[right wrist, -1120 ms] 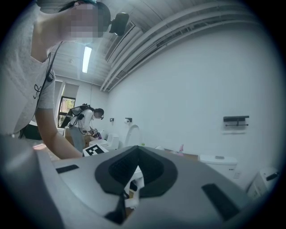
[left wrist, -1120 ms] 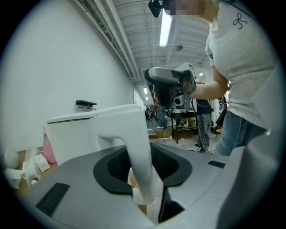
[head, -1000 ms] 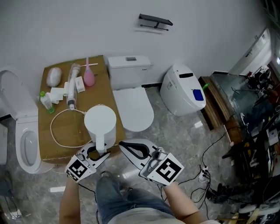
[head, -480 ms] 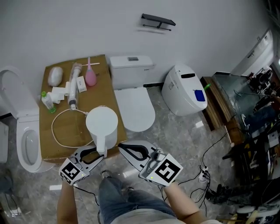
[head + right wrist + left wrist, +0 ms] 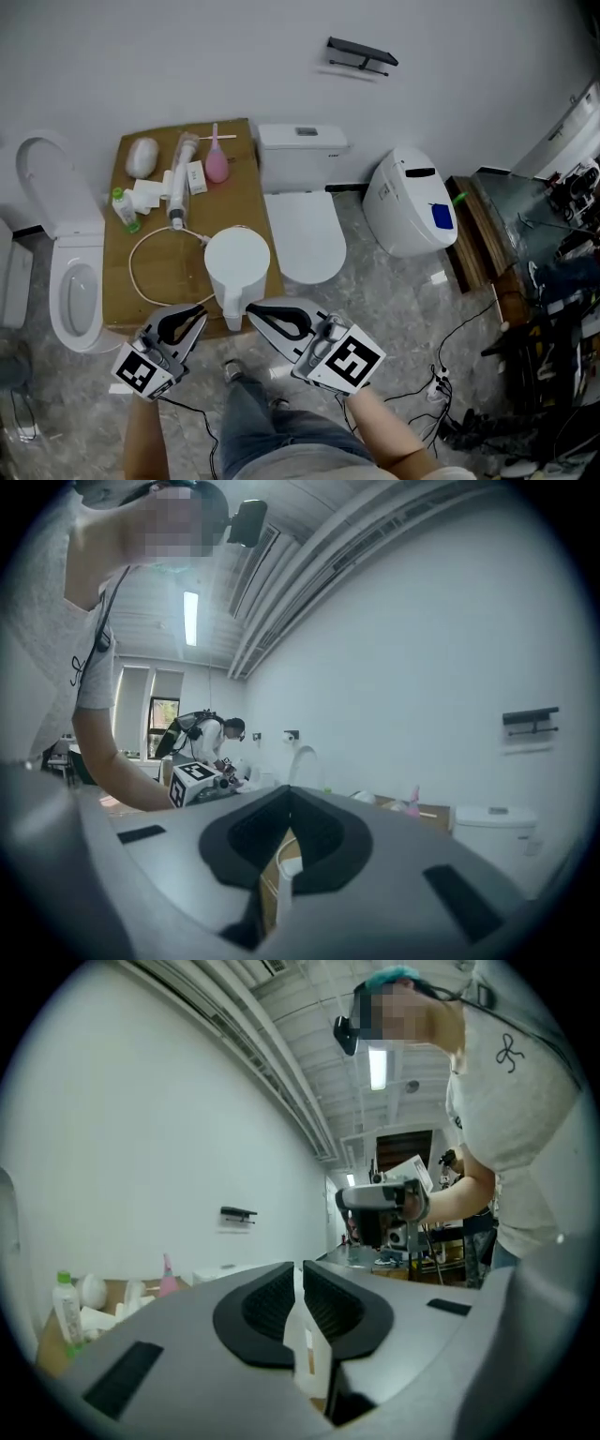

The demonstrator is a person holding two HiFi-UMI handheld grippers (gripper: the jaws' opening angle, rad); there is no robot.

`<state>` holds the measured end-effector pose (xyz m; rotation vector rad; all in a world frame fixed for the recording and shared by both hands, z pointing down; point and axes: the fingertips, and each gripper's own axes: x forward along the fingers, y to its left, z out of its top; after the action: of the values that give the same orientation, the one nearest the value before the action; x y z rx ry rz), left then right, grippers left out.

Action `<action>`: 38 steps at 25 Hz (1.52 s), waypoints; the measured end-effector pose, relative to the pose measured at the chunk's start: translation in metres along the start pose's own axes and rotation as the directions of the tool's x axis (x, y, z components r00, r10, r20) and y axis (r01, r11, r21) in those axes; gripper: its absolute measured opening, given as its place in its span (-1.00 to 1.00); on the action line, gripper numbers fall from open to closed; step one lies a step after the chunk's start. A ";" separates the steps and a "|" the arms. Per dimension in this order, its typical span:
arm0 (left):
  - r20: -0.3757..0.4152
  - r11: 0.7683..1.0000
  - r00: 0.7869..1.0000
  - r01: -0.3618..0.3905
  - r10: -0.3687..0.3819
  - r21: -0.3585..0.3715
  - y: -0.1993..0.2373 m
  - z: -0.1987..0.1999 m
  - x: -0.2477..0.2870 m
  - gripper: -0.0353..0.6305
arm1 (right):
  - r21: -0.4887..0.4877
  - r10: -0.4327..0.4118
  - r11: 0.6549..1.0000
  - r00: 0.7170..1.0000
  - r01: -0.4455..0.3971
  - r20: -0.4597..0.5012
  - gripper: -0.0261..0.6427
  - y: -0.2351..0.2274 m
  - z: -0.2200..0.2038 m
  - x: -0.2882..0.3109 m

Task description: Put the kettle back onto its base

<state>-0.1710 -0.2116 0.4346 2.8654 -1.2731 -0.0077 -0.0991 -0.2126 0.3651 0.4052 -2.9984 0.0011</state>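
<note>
The white kettle (image 5: 237, 265) stands upright on the near right corner of a cardboard box (image 5: 150, 253), its handle (image 5: 232, 311) toward me. What lies under the kettle is hidden; a white cord (image 5: 142, 281) loops on the box and runs up to it. My left gripper (image 5: 199, 310) hangs just left of the handle, apart from it. Its jaws are closing to a narrow slit with nothing between them. My right gripper (image 5: 251, 308) sits just right of the handle, shut and empty. The left gripper view shows the right gripper (image 5: 380, 1206) in a hand.
An open toilet (image 5: 70, 281) stands left of the box, a closed one (image 5: 300, 225) right of it, and a white unit (image 5: 412, 202) farther right. A pink bulb (image 5: 217, 167), a syringe and a green-capped bottle (image 5: 124, 208) lie on the box. Cables (image 5: 441, 384) trail over the floor.
My left gripper has drawn back from around the kettle's handle, toward me and to the left, and its jaws have narrowed. The right gripper has hardly moved.
</note>
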 end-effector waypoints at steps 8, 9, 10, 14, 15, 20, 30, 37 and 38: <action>0.120 0.999 0.993 0.009 -0.014 0.037 -0.039 0.077 -0.002 -0.86 | -0.015 0.052 0.999 0.997 -0.051 0.050 -0.90 0.020 0.017 -0.001; 0.124 0.999 0.992 0.014 -0.019 0.038 -0.044 0.083 -0.001 -0.86 | -0.017 0.054 0.998 0.997 -0.053 0.057 -0.90 0.022 0.019 -0.002; 0.127 0.999 0.992 0.018 -0.023 0.039 -0.048 0.089 0.000 -0.87 | -0.019 0.055 0.998 0.996 -0.054 0.065 -0.90 0.024 0.021 -0.004; 0.097 0.997 0.995 0.008 -0.015 0.076 -0.069 0.107 0.005 -0.87 | -0.033 0.057 0.998 0.994 -0.054 0.089 -0.90 0.034 0.031 -0.016; 0.091 0.996 0.996 0.000 -0.008 0.084 -0.073 0.112 0.005 -0.87 | -0.037 0.058 0.998 0.994 -0.055 0.093 -0.90 0.037 0.033 -0.019; 0.103 0.994 0.994 -0.054 0.044 0.094 -0.090 0.129 0.003 -0.87 | -0.062 0.055 0.997 0.992 -0.048 0.113 -0.90 0.050 0.044 -0.033; 0.100 0.991 0.991 -0.101 0.092 0.088 -0.110 0.131 -0.005 -0.87 | -0.077 0.070 0.995 0.989 -0.060 0.131 -0.90 0.069 0.048 -0.053; 0.098 0.990 0.992 -0.093 0.082 0.109 -0.128 0.132 -0.003 -0.87 | -0.083 0.072 0.995 0.987 -0.060 0.143 -0.90 0.078 0.051 -0.066; 0.098 0.990 0.992 -0.093 0.083 0.109 -0.130 0.132 -0.004 -0.87 | -0.083 0.070 0.995 0.987 -0.058 0.147 -0.90 0.079 0.051 -0.067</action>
<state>-0.0783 -0.1225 0.3016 2.9316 -1.4625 -0.0717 -0.0619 -0.1201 0.3081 0.3136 -3.1454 -0.1482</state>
